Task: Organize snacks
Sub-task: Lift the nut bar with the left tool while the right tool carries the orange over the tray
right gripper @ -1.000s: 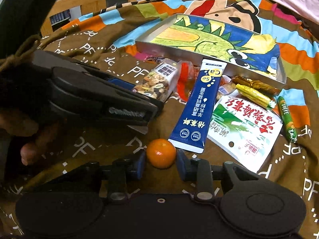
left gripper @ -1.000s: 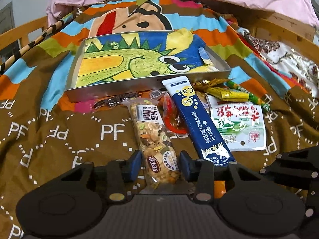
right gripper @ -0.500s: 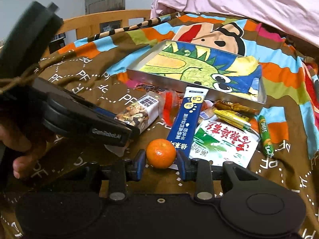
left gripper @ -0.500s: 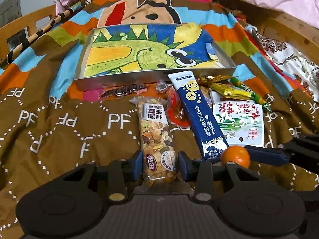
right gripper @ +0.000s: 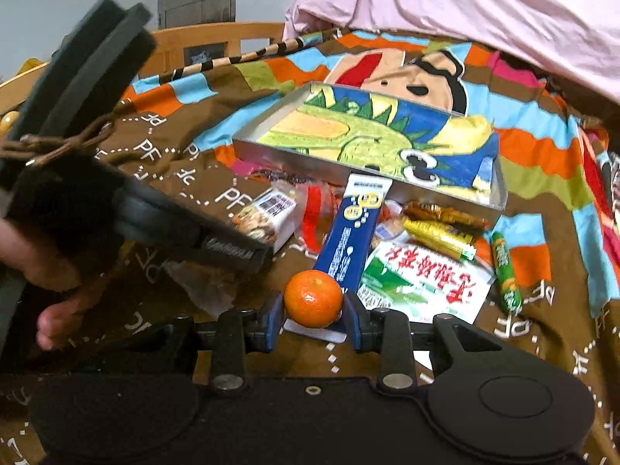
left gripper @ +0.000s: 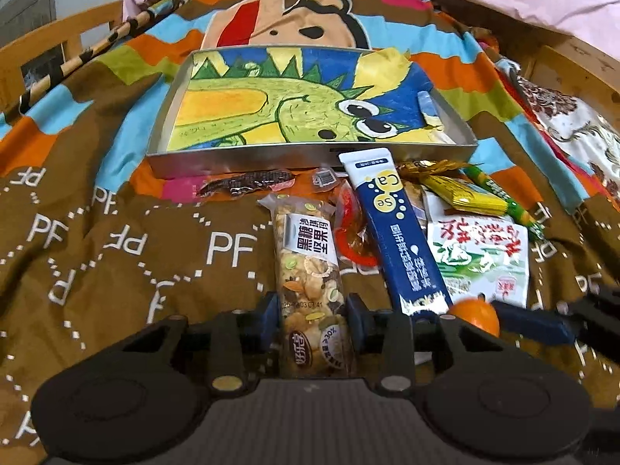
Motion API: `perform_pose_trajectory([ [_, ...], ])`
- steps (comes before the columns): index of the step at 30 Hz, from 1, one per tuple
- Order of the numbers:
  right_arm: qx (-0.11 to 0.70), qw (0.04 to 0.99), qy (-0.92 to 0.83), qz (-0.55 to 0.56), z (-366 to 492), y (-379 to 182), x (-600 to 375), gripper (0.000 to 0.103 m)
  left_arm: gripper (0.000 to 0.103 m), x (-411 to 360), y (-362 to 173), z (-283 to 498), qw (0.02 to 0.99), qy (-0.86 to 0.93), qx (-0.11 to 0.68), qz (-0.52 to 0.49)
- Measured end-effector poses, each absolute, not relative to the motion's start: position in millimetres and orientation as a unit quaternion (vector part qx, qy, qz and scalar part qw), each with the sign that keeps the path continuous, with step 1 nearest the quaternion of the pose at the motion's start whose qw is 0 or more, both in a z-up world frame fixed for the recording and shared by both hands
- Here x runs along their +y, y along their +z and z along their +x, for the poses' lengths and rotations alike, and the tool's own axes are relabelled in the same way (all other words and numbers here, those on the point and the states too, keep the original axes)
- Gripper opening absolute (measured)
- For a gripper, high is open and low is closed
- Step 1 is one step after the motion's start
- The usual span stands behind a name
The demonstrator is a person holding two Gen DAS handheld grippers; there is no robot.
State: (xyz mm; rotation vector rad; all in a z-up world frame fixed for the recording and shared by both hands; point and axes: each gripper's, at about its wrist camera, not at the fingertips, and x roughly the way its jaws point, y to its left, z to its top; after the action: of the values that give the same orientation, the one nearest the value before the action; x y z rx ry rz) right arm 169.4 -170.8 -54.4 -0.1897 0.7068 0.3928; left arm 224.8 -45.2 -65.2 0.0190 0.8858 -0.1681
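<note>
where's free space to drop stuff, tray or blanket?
The tray floor is nearly bare: only a small packet at its right end. The brown blanket left of the nut bar is open. Crowded: tray's front wall down to the blue tube and white pouch.

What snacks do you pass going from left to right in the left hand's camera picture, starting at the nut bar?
Clear-wrapped nut bar → red ring-shaped candy in clear wrap → long dark blue stick packet → white and green flat pouch with red writing.
</note>
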Motion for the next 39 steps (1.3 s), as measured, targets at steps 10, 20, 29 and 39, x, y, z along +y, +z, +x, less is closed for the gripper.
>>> perform_pose_trajectory([
  [10, 0.281, 0.937, 0.182, -0.099, 166.0, -30.8, -174.4, 0.036, 0.041, -42.2, -24.8, 210.5, 0.917, -0.089, 0.389, -0.019],
  [20, 0.218, 0.964, 0.132, -0.077, 202.5, 0.3, -193.9, 0.036, 0.040, -55.4, 7.5, 239.6, 0.944, -0.087, 0.313, -0.059],
  [29, 0.157, 0.981, 0.092, -0.068, 281.2, 7.4, -210.7, 0.036, 0.040, -57.6, 18.3, 296.7, 0.961, -0.054, 0.257, -0.086],
  [39, 0.181, 0.977, 0.102, -0.040, 358.2, -47.3, -230.8, 0.036, 0.041, -59.7, -17.9, 381.0, 0.954, -0.050, 0.284, -0.086],
])
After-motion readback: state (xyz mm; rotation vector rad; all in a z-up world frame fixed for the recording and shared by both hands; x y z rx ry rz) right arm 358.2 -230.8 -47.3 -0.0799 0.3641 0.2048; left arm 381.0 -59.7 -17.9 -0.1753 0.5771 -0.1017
